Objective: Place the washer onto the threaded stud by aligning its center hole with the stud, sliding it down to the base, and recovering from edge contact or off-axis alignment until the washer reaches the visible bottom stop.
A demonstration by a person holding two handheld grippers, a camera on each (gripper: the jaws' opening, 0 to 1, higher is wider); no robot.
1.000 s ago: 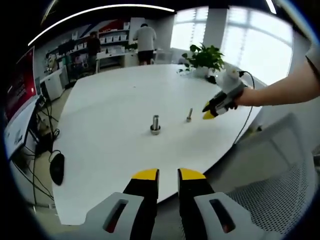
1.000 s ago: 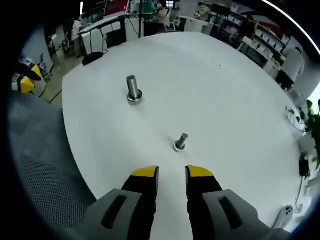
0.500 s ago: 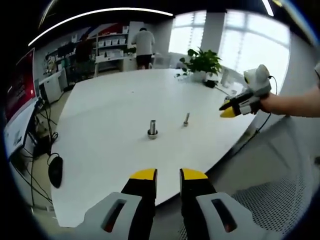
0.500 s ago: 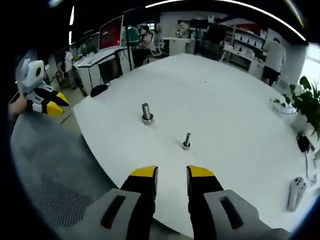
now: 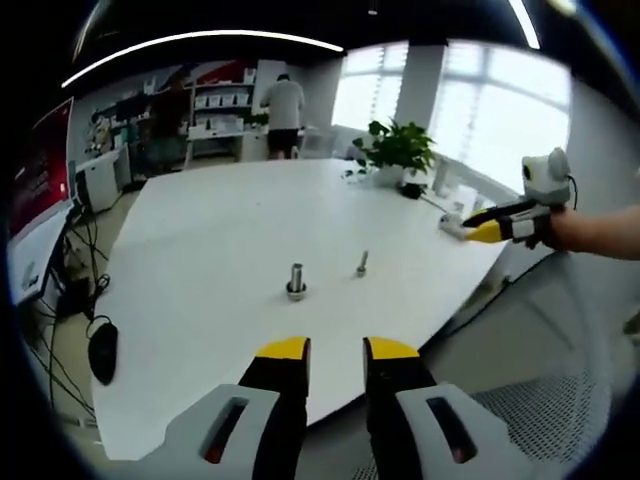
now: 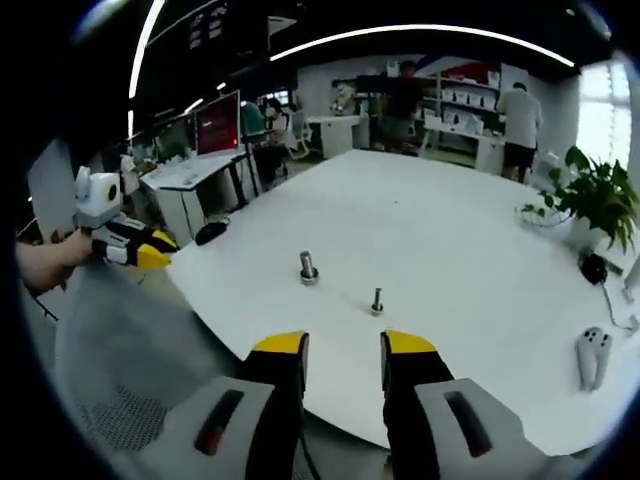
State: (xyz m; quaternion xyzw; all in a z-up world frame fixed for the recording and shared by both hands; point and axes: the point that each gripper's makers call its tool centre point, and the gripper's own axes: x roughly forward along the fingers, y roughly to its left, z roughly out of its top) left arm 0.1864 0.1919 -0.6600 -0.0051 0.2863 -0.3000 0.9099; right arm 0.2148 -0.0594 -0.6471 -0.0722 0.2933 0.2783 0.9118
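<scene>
Two metal studs stand upright on the white table (image 5: 200,230). The thick stud (image 5: 296,281) has a wider ring around its base, and the thin stud (image 5: 362,264) stands to its right. My left gripper (image 5: 337,350) hangs off the table's near edge, open, with nothing between its yellow-tipped jaws. A hand holds my right gripper (image 5: 478,232) off the table's right edge. In the right gripper view, the thick stud (image 6: 308,268) and thin stud (image 6: 377,300) stand beyond my right gripper (image 6: 343,345), which is open and empty. The left gripper (image 6: 150,252) shows at the left.
A potted plant (image 5: 395,150) stands at the table's far side. A white controller (image 6: 592,355) lies near the table's edge. A black mouse (image 5: 102,350) lies on a lower desk at the left. A grey mesh chair (image 5: 560,420) sits below the grippers. People stand by shelves far behind.
Both grippers have drawn back from the table, so the studs look smaller and farther. The right gripper has moved from over the table near the thin stud to beyond its edge.
</scene>
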